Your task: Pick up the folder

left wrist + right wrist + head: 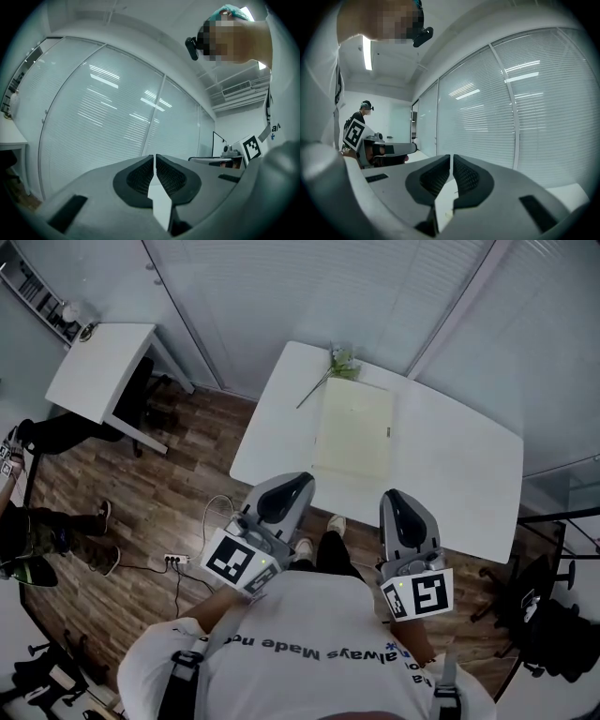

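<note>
A pale yellow folder (352,431) lies flat on the white table (469,474), toward its far side. My left gripper (298,480) hovers at the table's near edge, just short of the folder's near left corner. To the right, my right gripper (395,496) is over the near edge as well, near the folder's right corner. Both are shut with nothing between the jaws. In the left gripper view the left gripper (154,157) points level at the blinds, and in the right gripper view the right gripper (452,157) does the same. The folder is hidden in both gripper views.
A green sprig with a long stem (339,365) lies at the folder's far end. A small white desk (98,367) and a black chair (141,399) stand at the left. A power strip (175,560) lies on the wood floor. Black chairs (548,610) stand at the right, and a person (28,531) is at the left edge.
</note>
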A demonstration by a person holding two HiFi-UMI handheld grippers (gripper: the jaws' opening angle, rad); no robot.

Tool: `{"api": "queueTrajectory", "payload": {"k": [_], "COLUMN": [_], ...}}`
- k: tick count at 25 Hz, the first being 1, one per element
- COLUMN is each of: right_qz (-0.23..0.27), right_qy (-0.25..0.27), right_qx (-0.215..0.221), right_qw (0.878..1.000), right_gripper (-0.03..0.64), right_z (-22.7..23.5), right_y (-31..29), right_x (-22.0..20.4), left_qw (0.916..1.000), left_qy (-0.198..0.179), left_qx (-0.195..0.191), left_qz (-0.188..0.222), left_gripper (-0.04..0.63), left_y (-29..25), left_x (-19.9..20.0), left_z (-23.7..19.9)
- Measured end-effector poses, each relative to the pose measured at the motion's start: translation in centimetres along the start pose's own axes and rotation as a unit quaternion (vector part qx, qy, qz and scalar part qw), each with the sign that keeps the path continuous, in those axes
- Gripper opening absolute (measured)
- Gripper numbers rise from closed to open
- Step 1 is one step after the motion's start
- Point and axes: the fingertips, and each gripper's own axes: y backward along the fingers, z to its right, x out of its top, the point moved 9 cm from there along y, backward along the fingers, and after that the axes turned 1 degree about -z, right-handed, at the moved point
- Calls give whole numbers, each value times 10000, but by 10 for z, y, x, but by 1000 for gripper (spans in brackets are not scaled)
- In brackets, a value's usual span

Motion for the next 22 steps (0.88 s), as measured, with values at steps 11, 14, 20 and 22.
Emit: {"api": "queueTrajectory", "payload": {"k": [11, 14, 20, 22], "right_qz": [64, 82, 146, 169], "right_qy": [-5, -5, 1, 6], "right_qx": [38, 54, 106, 123], "right_qw": [10000, 10000, 9998, 9998], "right_gripper": [26, 26, 26, 26], "right_z": [50, 71, 117, 133], "right_y": [-25, -35, -49, -52], "right_x": [2, 4, 7, 9], "left_qw": [10000, 9999, 9997, 9997], "left_qy": [-65, -110, -203, -208], "left_qx": [44, 32, 28, 51], "left_qz": [26, 54, 98, 109], "left_gripper": [23, 23, 23, 23], "left_y": [-52, -75, -124, -139], "left_x": [3, 5, 8, 8], "left_z": [-8, -10, -8, -6]}}
